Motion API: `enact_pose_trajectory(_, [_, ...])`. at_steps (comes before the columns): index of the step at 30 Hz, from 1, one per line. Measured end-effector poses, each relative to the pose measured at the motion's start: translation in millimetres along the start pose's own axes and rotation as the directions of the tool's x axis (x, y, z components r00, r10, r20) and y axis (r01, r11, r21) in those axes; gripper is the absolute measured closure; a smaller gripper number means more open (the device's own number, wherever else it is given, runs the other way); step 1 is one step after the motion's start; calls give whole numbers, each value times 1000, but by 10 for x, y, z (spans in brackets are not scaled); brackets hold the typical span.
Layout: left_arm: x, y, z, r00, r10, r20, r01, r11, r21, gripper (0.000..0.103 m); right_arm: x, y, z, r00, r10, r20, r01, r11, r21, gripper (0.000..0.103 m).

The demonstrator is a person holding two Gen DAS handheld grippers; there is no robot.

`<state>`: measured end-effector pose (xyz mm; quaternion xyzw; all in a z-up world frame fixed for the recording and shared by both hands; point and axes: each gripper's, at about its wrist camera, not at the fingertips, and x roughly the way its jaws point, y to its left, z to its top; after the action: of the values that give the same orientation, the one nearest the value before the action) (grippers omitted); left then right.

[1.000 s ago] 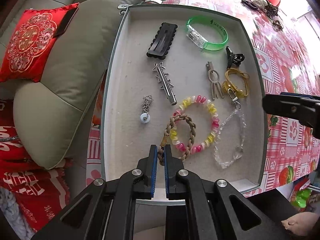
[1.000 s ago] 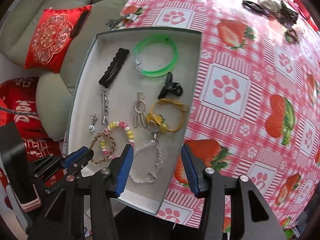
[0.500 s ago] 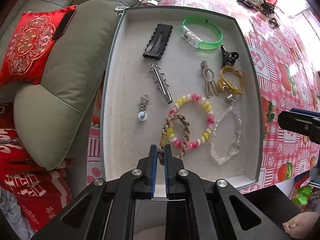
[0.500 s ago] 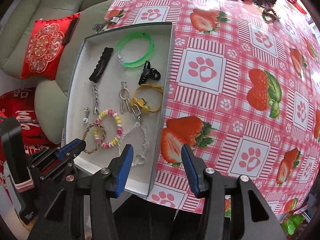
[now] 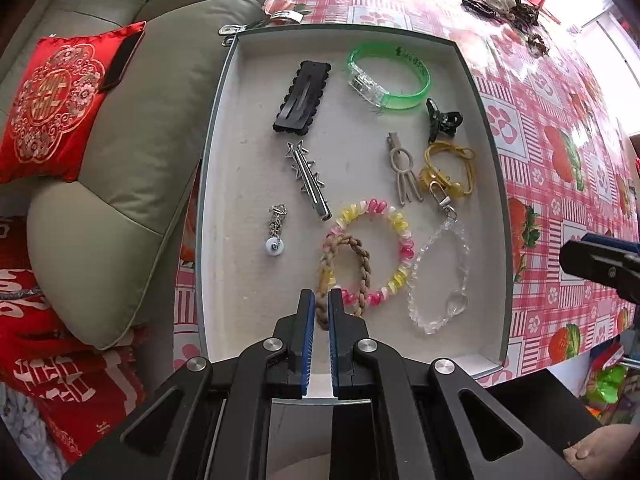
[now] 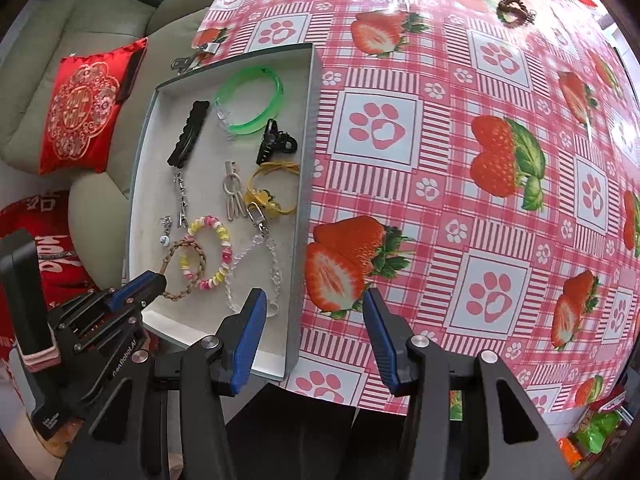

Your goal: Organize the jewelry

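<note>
Half the braided bracelet [image 5: 343,270] (near end) behind L jaws.

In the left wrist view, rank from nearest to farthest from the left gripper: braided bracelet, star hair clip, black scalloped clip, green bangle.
From the left gripper:
1. Braided bracelet, pinched at the fingertips.
2. Star hair clip, tray middle.
3. Black scalloped clip, far left.
4. Green bangle, far right; close to the black clip.

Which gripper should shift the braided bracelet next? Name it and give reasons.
Left. The left gripper is already shut on the braided bracelet inside the tray. The right gripper is open, beside the tray over the tablecloth.
</note>
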<state>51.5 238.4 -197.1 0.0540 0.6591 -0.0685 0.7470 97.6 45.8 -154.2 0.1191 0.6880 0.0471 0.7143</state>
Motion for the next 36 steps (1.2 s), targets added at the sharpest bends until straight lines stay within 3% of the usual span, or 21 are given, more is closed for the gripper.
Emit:
enact_pose_trajectory(18, [-163, -12, -4, 999, -37, 34, 37, 999, -9, 90, -47, -20, -50, 1000, 5, 13, -5, 1000, 17, 49])
enact_pose_trajectory(19, [-168, -6, -8, 999, -38, 34, 39, 999, -12, 86, -44, -21, -49, 1000, 5, 12, -5, 1000, 17, 49])
enact_pose_trajectory(20, [-177, 2, -15, 999, -37, 34, 38, 999, -17, 35, -44, -21, -49, 1000, 5, 13, -5, 1000, 17, 49])
enact_pose_trajectory(21, [-189, 15, -12, 999, -25, 35, 26, 999, -26, 2, -46, -19, -50, 1000, 4, 14, -5, 1000, 16, 49])
enact_pose_trajectory(22, [-220, 30, -14, 997, 0, 74, 3, 999, -40, 0, -48, -16, -51, 1000, 4, 14, -5, 1000, 16, 49])
enact_pose_trajectory(31, [-199, 104, 37, 993, 36, 110, -30, 998, -49, 0, -107, 89, -34, 1000, 1, 23, -1, 1000, -12, 48])
enact_pose_trajectory(33, [-218, 130, 53, 993, 40, 114, -34, 998, -55, 0, -133, 123, -17, 1000, -7, 31, 8, 1000, -25, 41])
enact_pose_trajectory(36, [-257, 125, 56, 992, 38, 120, -31, 998, -58, 0, -203, 195, 6, 999, -14, 51, 17, 999, -51, 40])
